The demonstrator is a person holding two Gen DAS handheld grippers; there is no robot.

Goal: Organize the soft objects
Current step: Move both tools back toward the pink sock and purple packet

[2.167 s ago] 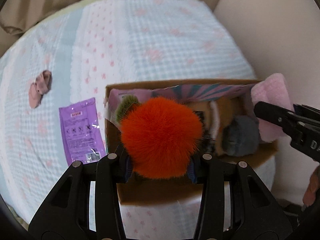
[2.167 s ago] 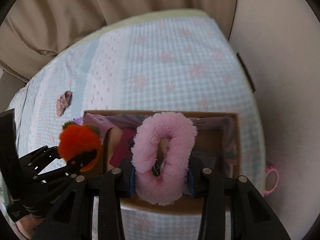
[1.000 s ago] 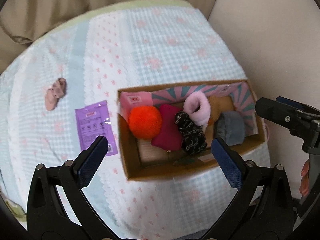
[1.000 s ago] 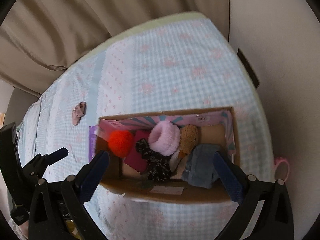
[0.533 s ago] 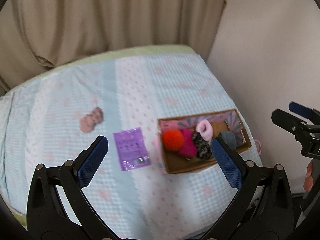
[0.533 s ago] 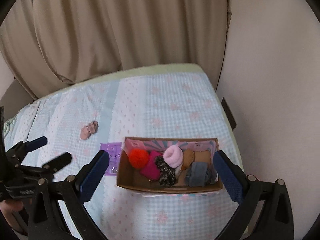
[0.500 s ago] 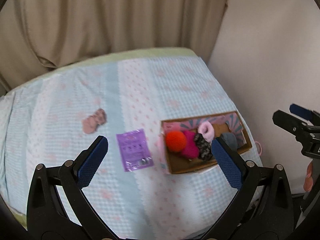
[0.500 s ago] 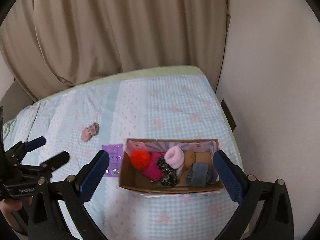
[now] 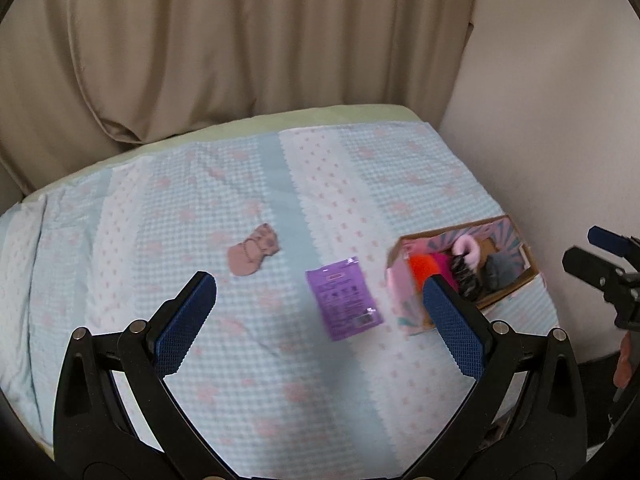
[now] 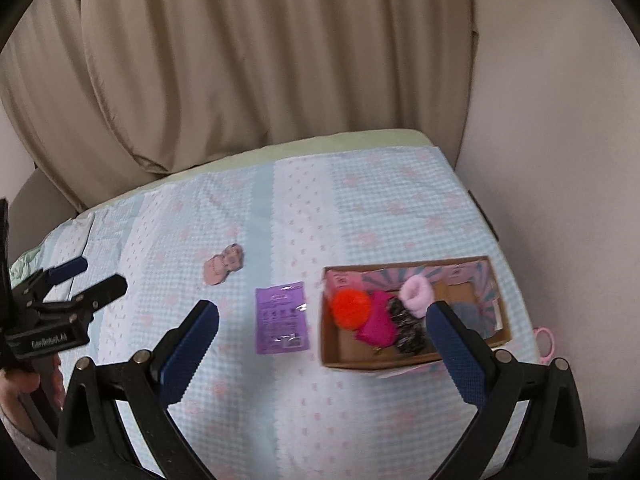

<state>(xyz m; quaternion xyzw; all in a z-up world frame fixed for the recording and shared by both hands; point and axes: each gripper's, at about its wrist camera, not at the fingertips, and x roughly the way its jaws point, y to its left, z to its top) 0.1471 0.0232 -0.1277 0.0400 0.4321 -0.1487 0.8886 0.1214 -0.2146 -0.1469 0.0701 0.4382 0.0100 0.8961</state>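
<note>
Bed [image 10: 360,208] with light blue checked quilt, pink floral print, pale green edge at far side. Beige pleated curtain [image 10: 240,60] behind it. Plain off-white wall [image 10: 560,160] on right. Soft, even light.

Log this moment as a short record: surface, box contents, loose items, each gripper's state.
surface: checked blue bedspread
box: cardboard box holding orange pom-pom, magenta item, black scrunchie, pink scrunchie, grey item
loose items: purple packet, small pink item
left gripper: open, empty
right gripper: open, empty
</note>
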